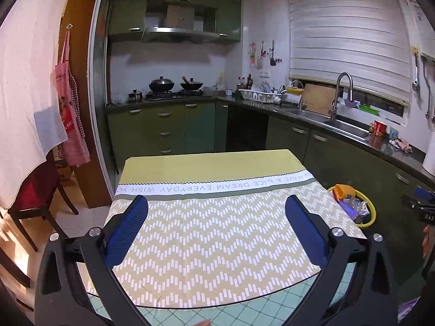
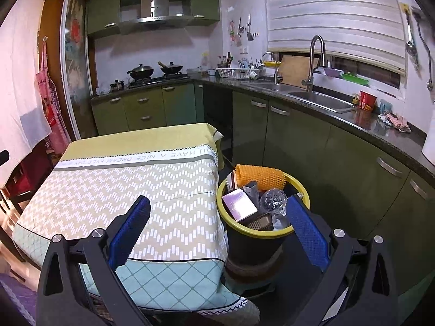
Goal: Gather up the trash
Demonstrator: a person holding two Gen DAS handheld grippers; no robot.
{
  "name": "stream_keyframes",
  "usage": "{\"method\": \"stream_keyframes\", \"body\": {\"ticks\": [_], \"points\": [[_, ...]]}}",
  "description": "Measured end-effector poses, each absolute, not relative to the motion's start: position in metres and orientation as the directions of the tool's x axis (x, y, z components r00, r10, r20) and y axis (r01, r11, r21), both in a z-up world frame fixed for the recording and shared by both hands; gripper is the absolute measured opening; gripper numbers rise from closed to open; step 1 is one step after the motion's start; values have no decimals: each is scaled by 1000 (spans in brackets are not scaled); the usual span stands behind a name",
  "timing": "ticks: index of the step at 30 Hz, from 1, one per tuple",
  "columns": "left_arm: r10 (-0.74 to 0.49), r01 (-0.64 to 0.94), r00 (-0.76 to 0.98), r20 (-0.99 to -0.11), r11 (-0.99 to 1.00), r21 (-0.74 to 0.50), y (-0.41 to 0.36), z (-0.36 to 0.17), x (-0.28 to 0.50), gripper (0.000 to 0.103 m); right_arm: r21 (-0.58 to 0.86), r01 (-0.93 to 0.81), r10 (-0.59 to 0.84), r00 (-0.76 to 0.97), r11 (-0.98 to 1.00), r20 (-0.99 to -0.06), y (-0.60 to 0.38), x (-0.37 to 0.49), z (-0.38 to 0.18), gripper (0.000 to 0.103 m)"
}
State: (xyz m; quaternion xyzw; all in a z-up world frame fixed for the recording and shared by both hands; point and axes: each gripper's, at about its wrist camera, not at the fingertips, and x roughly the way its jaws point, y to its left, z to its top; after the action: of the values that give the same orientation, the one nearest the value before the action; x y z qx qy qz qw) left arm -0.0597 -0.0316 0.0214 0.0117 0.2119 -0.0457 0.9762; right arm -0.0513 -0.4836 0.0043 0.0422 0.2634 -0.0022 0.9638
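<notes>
A black bin with a yellow rim (image 2: 246, 231) stands on the floor at the table's right side, also visible in the left wrist view as the bin (image 1: 372, 212). It holds trash: an orange foam net (image 2: 261, 176), a pink box (image 2: 239, 202), a crumpled clear bottle (image 2: 273, 198) and dark packaging. My right gripper (image 2: 217, 203) hangs open above the table's corner and the bin, nothing between its blue pads. My left gripper (image 1: 216, 203) is open over the cloth-covered table (image 1: 217, 239), holding nothing.
The table carries a yellow and chevron cloth (image 2: 136, 184). Green kitchen cabinets (image 2: 299, 146) and a counter with a sink (image 2: 320, 100) run behind and to the right. A dark chair (image 1: 35, 198) stands at the left. The other gripper's edge (image 1: 421, 198) shows at far right.
</notes>
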Motion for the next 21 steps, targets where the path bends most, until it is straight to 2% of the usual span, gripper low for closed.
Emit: {"method": "stream_keyframes", "body": {"ticks": [21], "points": [[-92,99,900,-427,995,-6,-32,18,-61,96,96,12,38,868,995,-496,-483,-50,7,98]]}}
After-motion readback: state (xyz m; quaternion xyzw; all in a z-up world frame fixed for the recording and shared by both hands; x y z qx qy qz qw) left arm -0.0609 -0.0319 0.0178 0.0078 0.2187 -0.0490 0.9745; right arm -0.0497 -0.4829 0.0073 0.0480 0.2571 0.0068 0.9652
